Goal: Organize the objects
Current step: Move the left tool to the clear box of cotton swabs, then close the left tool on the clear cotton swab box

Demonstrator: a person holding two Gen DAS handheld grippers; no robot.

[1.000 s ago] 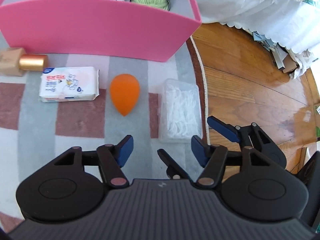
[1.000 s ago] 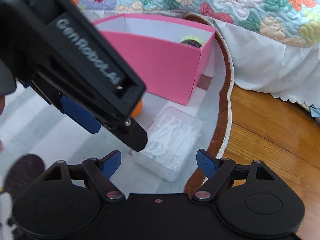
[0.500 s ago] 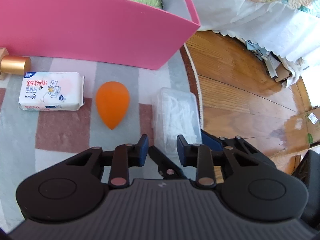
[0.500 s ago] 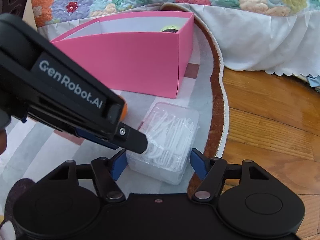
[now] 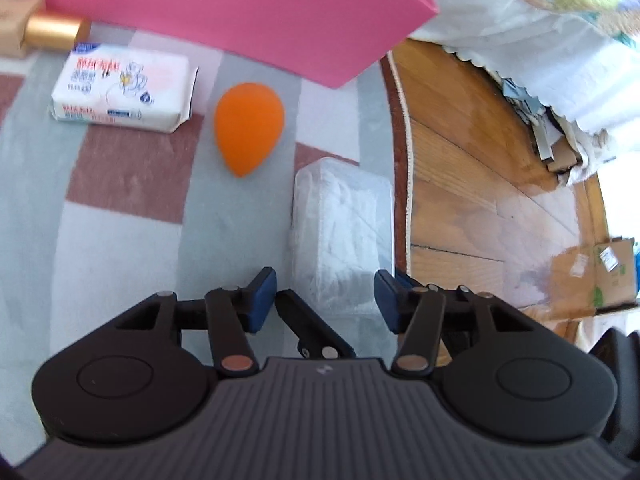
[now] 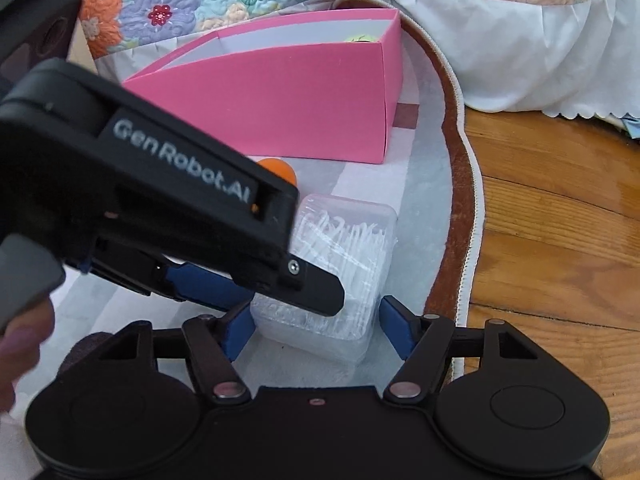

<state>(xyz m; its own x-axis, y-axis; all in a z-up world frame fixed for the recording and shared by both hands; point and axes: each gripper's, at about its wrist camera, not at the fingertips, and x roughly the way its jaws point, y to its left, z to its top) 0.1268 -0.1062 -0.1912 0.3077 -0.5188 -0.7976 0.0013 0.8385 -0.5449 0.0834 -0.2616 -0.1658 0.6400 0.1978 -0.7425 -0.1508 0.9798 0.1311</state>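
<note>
Right wrist view: right gripper point(image 6: 316, 330) jaws now spread around clear plastic floss-pick box point(image 6: 340, 264) on striped rug point(image 6: 424, 208), not clamped. Left gripper point(image 5: 325, 294) reopened wide, empty, above box; half-second ago nearly closed.

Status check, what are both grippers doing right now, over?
Right gripper open, straddling clear floss-pick box. Left gripper open, over the same box. Left gripper body crowds the right's approach.

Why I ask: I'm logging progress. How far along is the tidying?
Done: a green item sits in the pink box. In hand: the open right claw straddles the clear box, not yet gripping. Left: sponge, wipes and gold-capped bottle on the rug.
</note>
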